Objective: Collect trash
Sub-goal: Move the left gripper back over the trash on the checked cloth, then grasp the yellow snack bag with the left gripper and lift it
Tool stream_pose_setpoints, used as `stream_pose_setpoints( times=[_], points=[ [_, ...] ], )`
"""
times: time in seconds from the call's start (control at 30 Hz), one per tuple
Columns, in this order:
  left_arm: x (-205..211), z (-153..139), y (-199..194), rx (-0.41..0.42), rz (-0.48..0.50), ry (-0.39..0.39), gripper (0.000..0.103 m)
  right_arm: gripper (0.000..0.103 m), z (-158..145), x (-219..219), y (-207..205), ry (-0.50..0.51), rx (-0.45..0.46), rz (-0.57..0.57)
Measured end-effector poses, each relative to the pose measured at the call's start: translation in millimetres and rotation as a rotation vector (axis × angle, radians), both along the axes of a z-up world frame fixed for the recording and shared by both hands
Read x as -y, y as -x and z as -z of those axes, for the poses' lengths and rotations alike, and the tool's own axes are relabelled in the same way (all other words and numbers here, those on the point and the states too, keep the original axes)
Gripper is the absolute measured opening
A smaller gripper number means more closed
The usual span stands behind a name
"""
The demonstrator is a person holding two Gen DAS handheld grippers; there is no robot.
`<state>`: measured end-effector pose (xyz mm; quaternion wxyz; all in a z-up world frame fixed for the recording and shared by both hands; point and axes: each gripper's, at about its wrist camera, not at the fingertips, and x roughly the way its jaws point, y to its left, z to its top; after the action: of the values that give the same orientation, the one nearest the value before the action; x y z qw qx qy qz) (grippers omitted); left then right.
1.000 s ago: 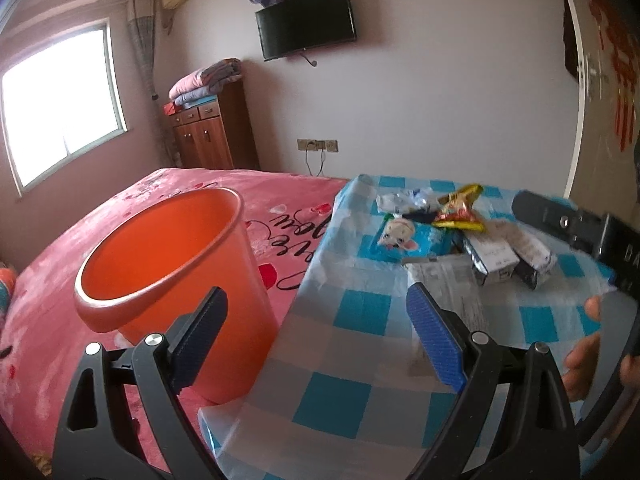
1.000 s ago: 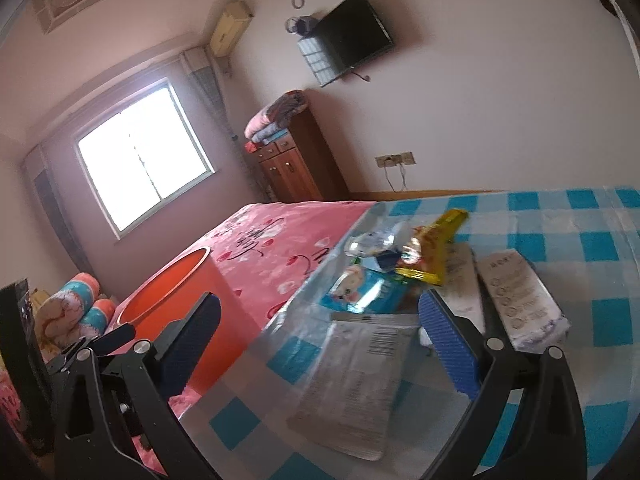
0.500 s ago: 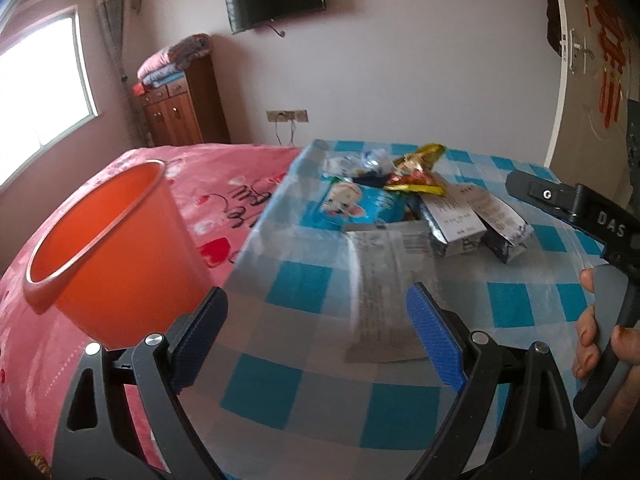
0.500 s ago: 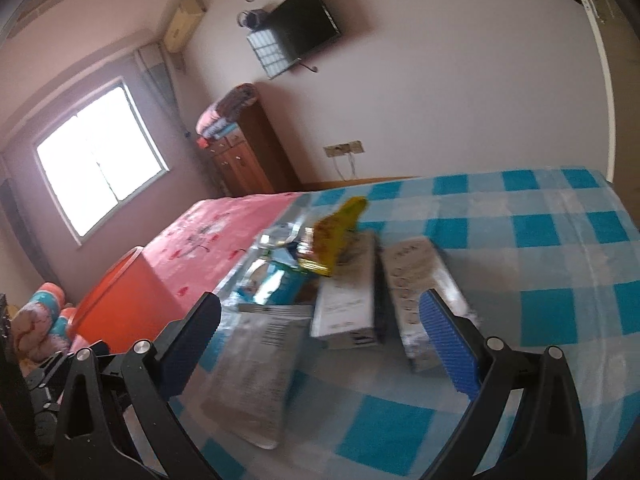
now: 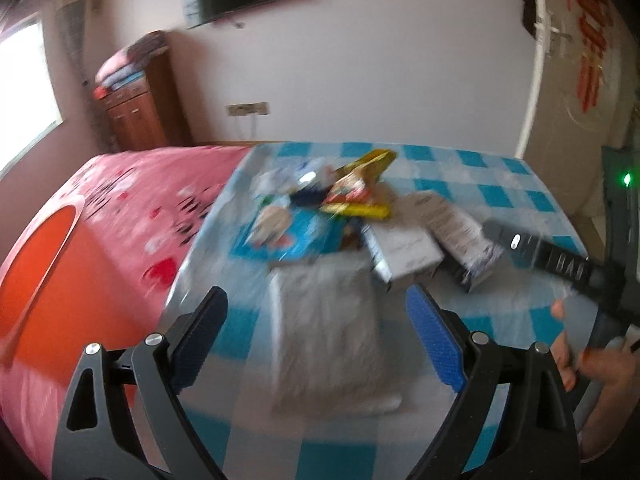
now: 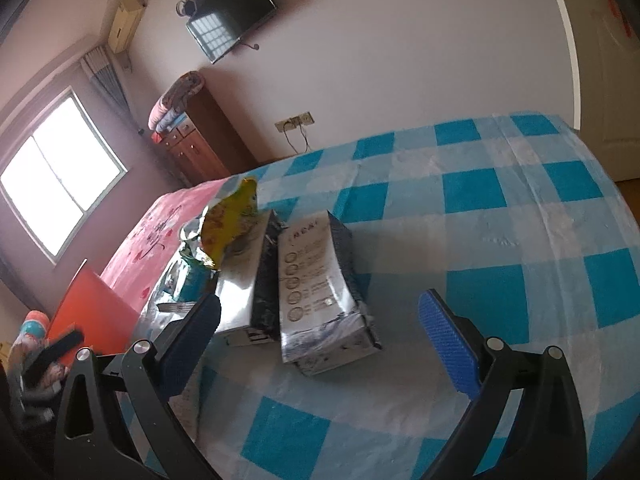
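Blue-checked cloth [image 6: 500, 248] is covering the table beside a pink bed [image 5: 132, 200], and your trash is lying in a loose heap near the table's left edge: a flat grey pouch [image 5: 328, 332], two silvery boxes [image 6: 320, 292] side by side, a blue packet [image 5: 288, 232] and a yellow wrapper [image 6: 228, 220] on top. You are holding the left gripper [image 5: 316, 332] spread over the pouch and the right gripper [image 6: 320, 332] spread before the boxes. An orange bin [image 5: 48, 276] is standing left of the table.

Glossy foil carton [image 6: 320, 292] (shiny) on smooth plastic tablecloth [image 6: 500, 240].
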<state>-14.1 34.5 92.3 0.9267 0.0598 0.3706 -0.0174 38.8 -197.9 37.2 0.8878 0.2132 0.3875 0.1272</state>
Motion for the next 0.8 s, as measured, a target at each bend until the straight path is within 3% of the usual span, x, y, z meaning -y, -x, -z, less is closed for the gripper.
stream_pose_setpoints(
  times=[0.2,0.33,0.57,0.7,0.8],
  points=[
    [21.5,-6.9,-60.2,-0.028,0.068,-0.012,0.091,0.098,3.6,-1.7,-5.3,0.042,0.008,-0.03],
    [31.1,3.4,-100.2,-0.061,0.079,-0.03,0.091,0.098,6.6,-3.6,-9.5,0.042,-0.003,-0.048],
    [28.0,24.3,-144.8,-0.123,0.057,0.032,0.091,0.098,12.2,-10.8,-16.5,0.098,-0.026,-0.064],
    [31.5,35.6,-158.0,-0.157,0.054,0.043,0.073,0.098,13.6,-13.9,-17.9,0.116,-0.035,-0.072],
    [34.4,38.2,-164.8,-0.159,0.056,0.049,0.067,0.098,13.8,-15.9,-18.2,0.132,-0.035,-0.076]
  ],
)
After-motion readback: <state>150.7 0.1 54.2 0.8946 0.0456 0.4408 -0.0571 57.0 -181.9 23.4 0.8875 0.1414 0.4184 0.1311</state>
